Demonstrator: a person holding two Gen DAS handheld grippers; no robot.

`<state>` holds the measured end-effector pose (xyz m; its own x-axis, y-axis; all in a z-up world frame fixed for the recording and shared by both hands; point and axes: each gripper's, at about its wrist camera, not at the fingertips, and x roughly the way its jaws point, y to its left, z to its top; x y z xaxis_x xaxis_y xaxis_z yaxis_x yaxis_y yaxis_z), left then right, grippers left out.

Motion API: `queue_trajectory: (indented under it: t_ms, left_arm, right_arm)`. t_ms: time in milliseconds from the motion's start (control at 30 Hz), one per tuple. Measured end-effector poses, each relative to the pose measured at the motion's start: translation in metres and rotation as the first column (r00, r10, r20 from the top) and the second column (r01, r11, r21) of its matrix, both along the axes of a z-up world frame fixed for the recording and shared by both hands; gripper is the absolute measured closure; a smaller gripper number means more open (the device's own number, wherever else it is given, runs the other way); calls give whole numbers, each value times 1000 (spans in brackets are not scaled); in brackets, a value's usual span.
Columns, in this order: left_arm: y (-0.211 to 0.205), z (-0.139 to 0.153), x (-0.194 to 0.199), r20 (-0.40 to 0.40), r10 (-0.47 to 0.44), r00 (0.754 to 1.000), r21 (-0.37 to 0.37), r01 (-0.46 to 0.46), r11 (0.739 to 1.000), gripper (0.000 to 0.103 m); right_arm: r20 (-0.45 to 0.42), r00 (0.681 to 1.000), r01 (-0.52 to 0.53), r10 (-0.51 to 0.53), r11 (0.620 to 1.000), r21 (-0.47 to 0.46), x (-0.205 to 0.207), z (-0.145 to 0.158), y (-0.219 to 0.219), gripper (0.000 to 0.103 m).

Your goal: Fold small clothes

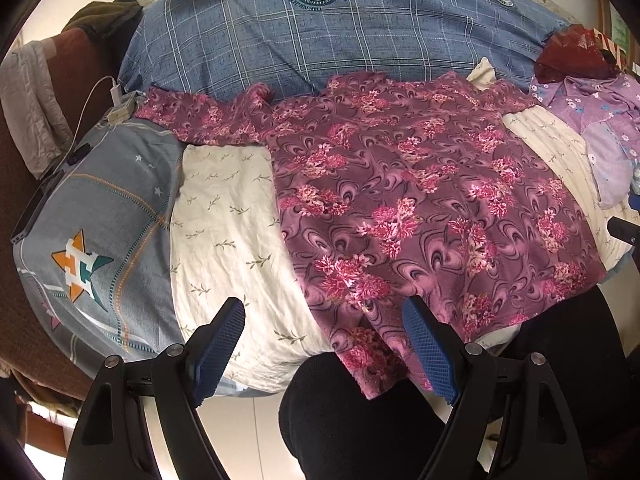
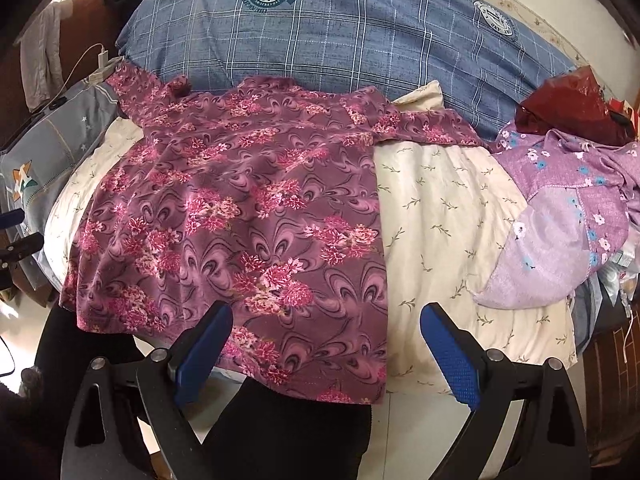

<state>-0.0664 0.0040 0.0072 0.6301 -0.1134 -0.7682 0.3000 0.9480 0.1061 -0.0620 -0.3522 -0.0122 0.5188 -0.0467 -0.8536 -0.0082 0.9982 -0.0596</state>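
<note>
Both grippers, left gripper [image 1: 324,344] and right gripper [image 2: 326,348], hover fingers apart at the floral shirt's [image 1: 420,200] hem, collar pointing away.

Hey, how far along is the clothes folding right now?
Done: the maroon floral shirt lies spread flat on the cream bedsheet, sleeves out, no fold made. In hand: nothing; the left gripper and right gripper both hang open near its hem. Left: all folds on it, plus the crumpled lilac floral garment beside it.
</note>
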Motion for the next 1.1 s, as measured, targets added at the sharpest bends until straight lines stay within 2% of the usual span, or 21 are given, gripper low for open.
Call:
queue_trajectory:
  t_ms: [433,700,1100]
  left_arm:
    - [-9,3,15,13,4,1000,-20,-4,1000,22]
    - [-4,2,9,20,23,1000,-51,-22,998,22]
    - [-12,8,5,38,40,998,-4,-40,999,22]
  right_arm:
    - [24,1000,-1,0,999,37,4,5,-1,8]
    - [18,1000,-24,24,1000,-1,6,3,4,8]
    - [27,1000,-11,10,1000,29,12,1,-4,8]
